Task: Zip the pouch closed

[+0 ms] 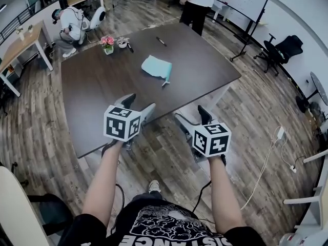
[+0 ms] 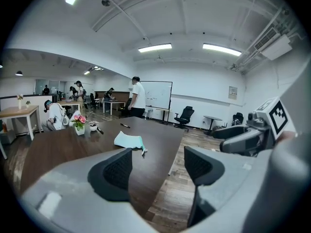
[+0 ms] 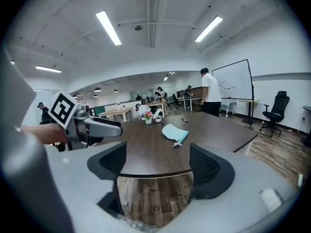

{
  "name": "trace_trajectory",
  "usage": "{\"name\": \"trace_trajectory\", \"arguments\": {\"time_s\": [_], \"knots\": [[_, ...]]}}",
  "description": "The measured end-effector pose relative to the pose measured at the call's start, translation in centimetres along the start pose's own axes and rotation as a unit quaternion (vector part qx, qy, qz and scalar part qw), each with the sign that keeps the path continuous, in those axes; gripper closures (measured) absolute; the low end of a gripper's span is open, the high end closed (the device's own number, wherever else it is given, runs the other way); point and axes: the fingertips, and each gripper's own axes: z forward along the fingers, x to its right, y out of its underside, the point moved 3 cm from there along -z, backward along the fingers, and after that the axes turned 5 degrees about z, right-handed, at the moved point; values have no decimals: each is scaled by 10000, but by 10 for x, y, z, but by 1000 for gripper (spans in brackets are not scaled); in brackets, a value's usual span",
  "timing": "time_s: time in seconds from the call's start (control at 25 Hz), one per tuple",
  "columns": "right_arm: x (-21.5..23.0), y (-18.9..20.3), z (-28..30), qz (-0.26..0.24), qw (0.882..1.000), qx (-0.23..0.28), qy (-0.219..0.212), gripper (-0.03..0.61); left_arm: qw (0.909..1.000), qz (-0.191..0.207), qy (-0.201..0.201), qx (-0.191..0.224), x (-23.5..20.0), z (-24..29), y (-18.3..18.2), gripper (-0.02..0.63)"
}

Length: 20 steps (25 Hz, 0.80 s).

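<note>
Head view shows the pale turquoise fabric pouch [image 1: 156, 66] lying flat near the middle of the dark brown wooden tabletop [image 1: 97, 91]. Its small zip pull [image 1: 165, 82] trails off the corner nearest the person. The left tool [image 1: 139, 104] and the right tool [image 1: 191, 114] hang over the near edge of the tabletop, well apart from the pouch. In the left gripper view and the right gripper view each tool's jaws are spread wide, with nothing between them but the distant pouch [image 2: 129, 140] [image 3: 175, 131].

The main risk, as I judge it, is the pouch itself. It is soft, light and loose on a smooth surface. If one tool draws the pull while the other has no firm pinch on the fabric, the whole pouch will likely slide or bunch up instead of zipping.

The pull is tiny, so wide jaws may close beside it or catch cloth with it and jam the slider. How far the zip stands open is too small to tell, so the pulling direction could be misjudged. A pot of pink flowers [image 1: 107, 42] and a black pen [image 1: 161, 41] sit farther off, hardly in the way.
</note>
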Motion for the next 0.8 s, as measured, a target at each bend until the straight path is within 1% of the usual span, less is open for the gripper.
{"name": "trace_trajectory", "arguments": {"time_s": [0.2, 0.44, 0.6, 0.8], "knots": [[8, -5, 22, 9, 9999, -153, 30, 183, 9999, -24, 83, -58, -15, 22, -4, 276], [20, -9, 42, 75, 9998, -164, 102, 183, 9997, 23, 197, -140, -24, 42, -6, 276], [20, -14, 54, 69, 9999, -139, 44, 183, 9997, 112, 184, -113, -29, 47, -13, 276], [26, -11, 65, 9, 9999, -112, 11, 184, 9997, 183, 145, -97, -31, 56, -11, 276]]}}
